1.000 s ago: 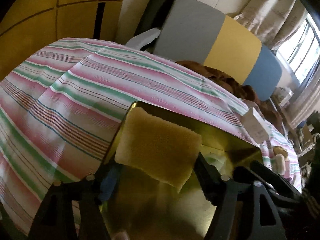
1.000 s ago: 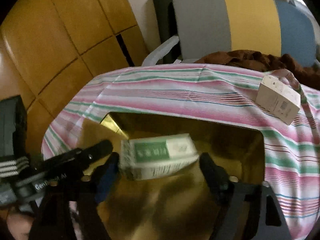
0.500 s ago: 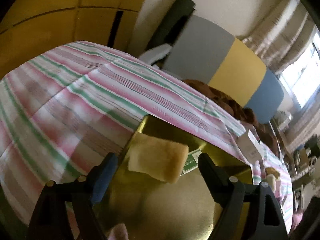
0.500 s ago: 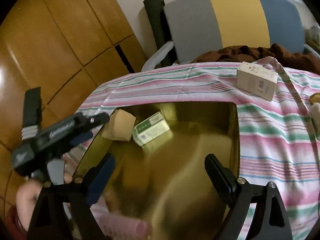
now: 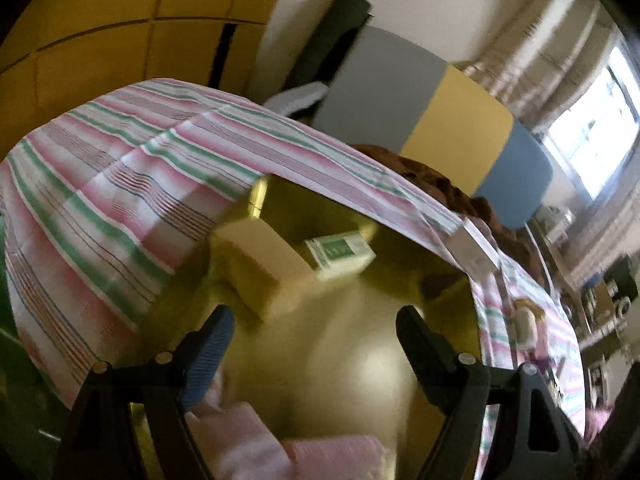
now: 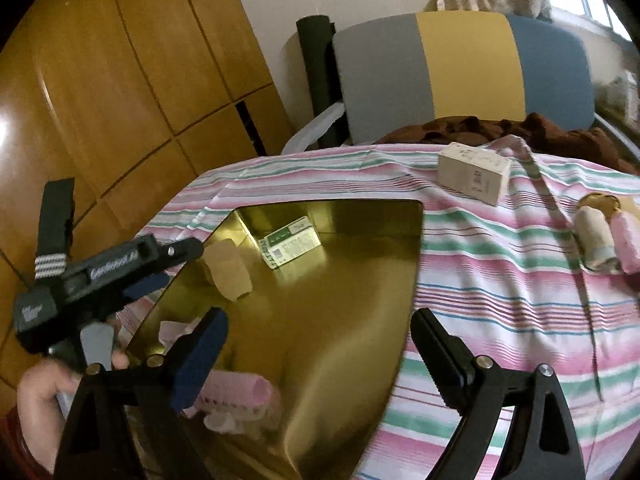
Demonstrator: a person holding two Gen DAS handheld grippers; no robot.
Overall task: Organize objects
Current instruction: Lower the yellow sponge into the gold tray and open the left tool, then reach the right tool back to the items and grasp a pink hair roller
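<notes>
Sponge (image 6: 228, 270) and green-white box (image 6: 291, 242) lie side by side at 11 o'clock inside the gold tray (image 6: 320, 340), the pink roller (image 6: 236, 394) at 7 o'clock. Left tongs (image 5: 314, 334) gape, holding nothing. Right tongs (image 6: 320, 338) are opening, nothing between. Beige box (image 6: 472, 172) and 2 rolls (image 6: 606, 240) sit at 2 o'clock on the striped cloth (image 6: 500, 300).

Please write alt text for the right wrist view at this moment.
A gold tray on a striped cloth holds a yellow sponge, a green-and-white box and a pink roller. The right hand-held gripper hangs open and empty above it. The left hand-held gripper is alongside; a white box lies beyond.
</notes>
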